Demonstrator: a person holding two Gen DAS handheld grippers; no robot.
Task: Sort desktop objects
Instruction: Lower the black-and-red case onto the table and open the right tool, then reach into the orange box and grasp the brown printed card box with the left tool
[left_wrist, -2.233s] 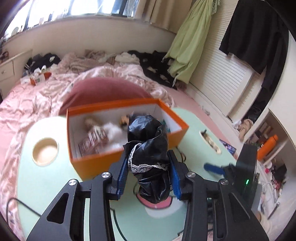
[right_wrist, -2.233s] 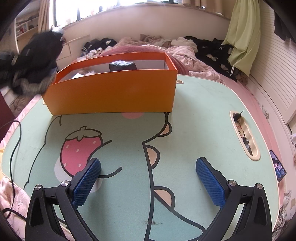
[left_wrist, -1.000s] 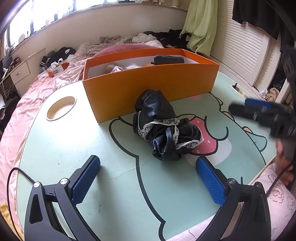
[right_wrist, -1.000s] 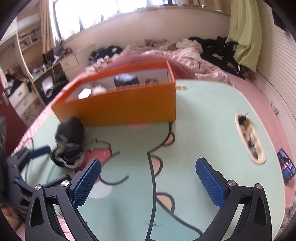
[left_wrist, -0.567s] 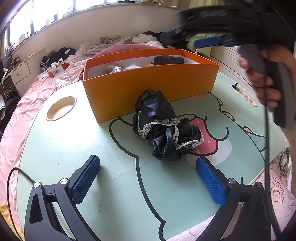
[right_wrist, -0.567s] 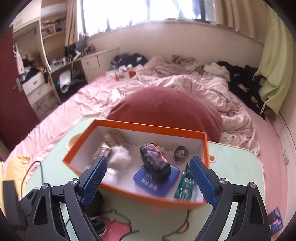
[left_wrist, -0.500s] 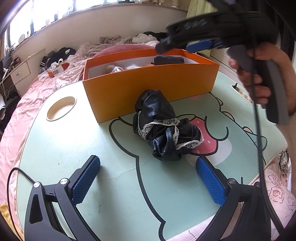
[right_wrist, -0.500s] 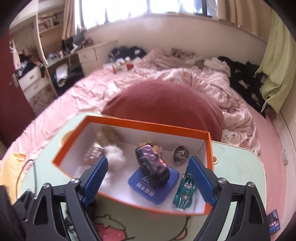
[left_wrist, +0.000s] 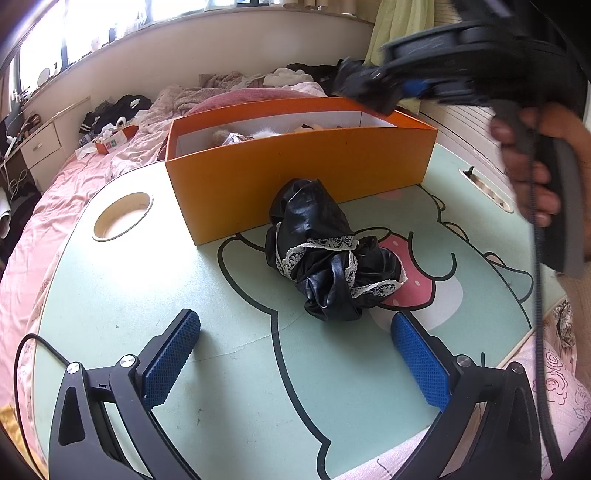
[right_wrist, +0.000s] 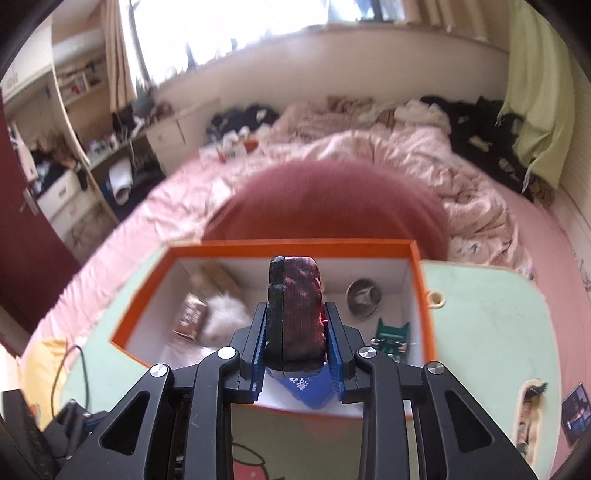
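The right gripper (right_wrist: 295, 345) is hanging over the orange box (right_wrist: 421, 295), its fingers (right_wrist: 258, 343) closed tight on a dark pouch (right_wrist: 295, 314) that stands upright between the pads. The grip sits on the pouch's lower half, one pad on each broad side, so the top is sticking out well past the fingertips. That hold looks chosen to keep the soft pouch from folding as it is lifted out of the box, though whether it is going in or coming out cannot be told from here. Below it in the box are lying a blue card (right_wrist: 306, 387), a green board (right_wrist: 391, 334), a metal cup (right_wrist: 364, 297) and a white fluffy thing (right_wrist: 225, 317).

The left gripper (left_wrist: 295, 365) is resting low over the bench (left_wrist: 129, 295), fingers (left_wrist: 170, 358) spread wide and holding nothing. A black garment (left_wrist: 325, 251) with lace trim is lying crumpled on the bench just ahead of the fingertips, roughly centred between them but clear of both pads, its far end touching the box's (left_wrist: 295, 173) front wall. It seems set there as a sorted-out item.
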